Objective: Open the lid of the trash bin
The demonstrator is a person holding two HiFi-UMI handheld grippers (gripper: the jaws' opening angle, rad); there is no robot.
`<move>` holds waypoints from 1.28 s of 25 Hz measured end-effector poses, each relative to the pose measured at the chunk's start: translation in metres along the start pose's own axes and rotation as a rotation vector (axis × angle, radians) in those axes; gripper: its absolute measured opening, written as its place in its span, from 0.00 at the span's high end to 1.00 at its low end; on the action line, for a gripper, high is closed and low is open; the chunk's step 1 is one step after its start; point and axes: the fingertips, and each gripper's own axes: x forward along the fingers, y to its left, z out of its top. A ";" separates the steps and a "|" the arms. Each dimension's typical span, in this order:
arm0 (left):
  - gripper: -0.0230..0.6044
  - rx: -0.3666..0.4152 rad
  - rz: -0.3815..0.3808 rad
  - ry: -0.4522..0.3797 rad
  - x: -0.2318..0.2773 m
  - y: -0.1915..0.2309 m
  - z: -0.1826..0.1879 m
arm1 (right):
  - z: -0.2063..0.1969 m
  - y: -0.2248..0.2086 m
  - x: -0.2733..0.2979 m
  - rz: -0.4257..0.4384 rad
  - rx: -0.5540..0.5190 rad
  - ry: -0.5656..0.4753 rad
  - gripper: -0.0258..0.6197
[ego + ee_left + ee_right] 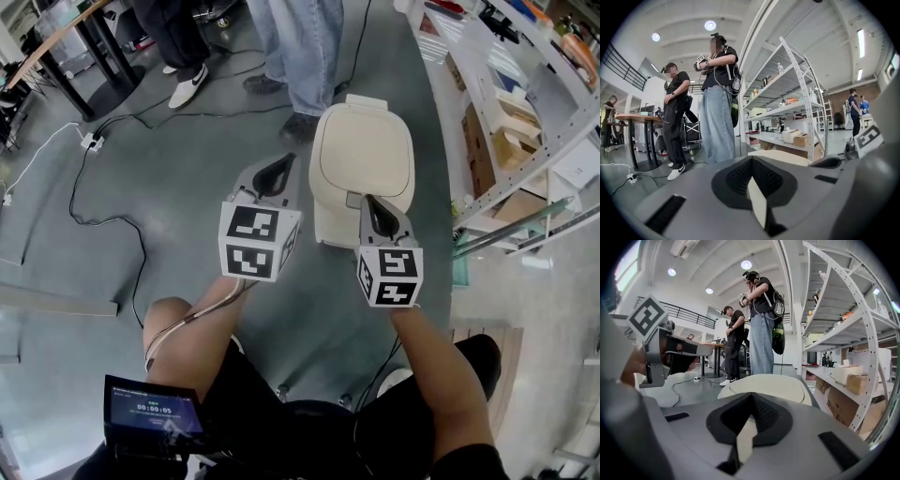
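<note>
Both claws pinched shut, holding nothing: left gripper [279,165] at 11, right gripper [374,202] at 1, by the near edge of the trash bin [335,223]. Lid [366,155] down. We judge shut jaws could slip off, shoving the bin toward the shoe [299,127] at 12.

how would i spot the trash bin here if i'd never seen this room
Find the white metal shelving rack along the right of the head view. On the grey floor just left of it stands a squat cream plastic trash bin, its rounded lid shut. Nothing else on that floor is cream and smooth-topped; the black cable nearby is thin.
</note>
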 end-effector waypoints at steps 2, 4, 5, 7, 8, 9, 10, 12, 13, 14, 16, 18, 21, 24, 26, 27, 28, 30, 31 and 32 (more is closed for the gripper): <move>0.97 0.004 -0.001 0.001 0.000 -0.001 0.000 | 0.000 0.000 0.000 0.002 -0.003 -0.003 0.95; 0.97 0.008 -0.002 0.000 0.001 -0.002 0.001 | 0.000 0.000 -0.001 0.004 -0.001 -0.006 0.95; 0.97 0.004 -0.004 0.000 0.001 -0.002 0.001 | 0.000 0.000 -0.001 0.004 0.001 -0.007 0.95; 0.97 -0.010 -0.007 0.003 0.002 -0.001 0.000 | 0.001 0.000 0.000 0.006 0.003 -0.007 0.95; 0.97 -0.015 -0.009 0.005 0.002 -0.001 0.000 | 0.001 0.000 0.000 0.006 0.006 -0.007 0.95; 0.97 -0.018 -0.010 0.006 0.002 -0.002 0.000 | 0.001 0.000 0.000 0.006 0.010 -0.008 0.95; 0.97 -0.019 -0.012 0.007 0.003 -0.002 0.000 | 0.001 0.000 -0.001 0.007 0.016 -0.009 0.95; 0.97 -0.019 -0.015 0.005 0.003 -0.003 0.000 | 0.001 -0.001 -0.001 0.012 0.024 -0.009 0.95; 0.97 -0.020 -0.016 0.004 0.003 -0.004 0.001 | 0.002 -0.001 -0.001 0.014 0.026 -0.010 0.95; 0.97 -0.021 -0.017 0.003 0.003 -0.004 0.001 | 0.002 -0.001 -0.001 0.015 0.028 -0.010 0.95; 0.97 -0.029 -0.018 0.007 0.003 -0.004 0.000 | 0.002 0.000 -0.002 0.014 0.029 -0.013 0.95; 0.97 -0.042 -0.023 0.014 0.004 -0.005 -0.002 | 0.002 0.000 -0.003 0.010 0.026 -0.018 0.95; 0.97 -0.053 -0.029 0.014 0.005 -0.005 -0.002 | 0.003 0.000 -0.003 0.013 0.026 -0.019 0.95; 0.97 -0.053 -0.031 0.013 0.005 -0.005 -0.003 | 0.002 0.002 -0.002 0.017 0.030 -0.017 0.95; 0.97 -0.053 -0.032 0.014 0.006 -0.005 -0.003 | 0.002 0.002 -0.002 0.016 0.029 -0.020 0.95; 0.97 -0.053 -0.032 0.015 0.006 -0.006 -0.003 | 0.003 0.002 -0.002 0.015 0.028 -0.023 0.95; 0.97 -0.053 -0.034 0.015 0.007 -0.006 -0.003 | 0.003 0.002 -0.002 0.014 0.027 -0.027 0.95; 0.97 -0.053 -0.037 0.017 0.007 -0.007 -0.002 | 0.004 0.001 -0.003 0.013 0.024 -0.040 0.95; 0.97 -0.054 -0.038 0.019 0.007 -0.008 -0.002 | 0.004 0.001 -0.004 0.011 0.024 -0.046 0.95; 0.97 -0.057 -0.040 0.020 0.008 -0.008 -0.003 | 0.003 0.001 -0.004 0.010 0.024 -0.051 0.95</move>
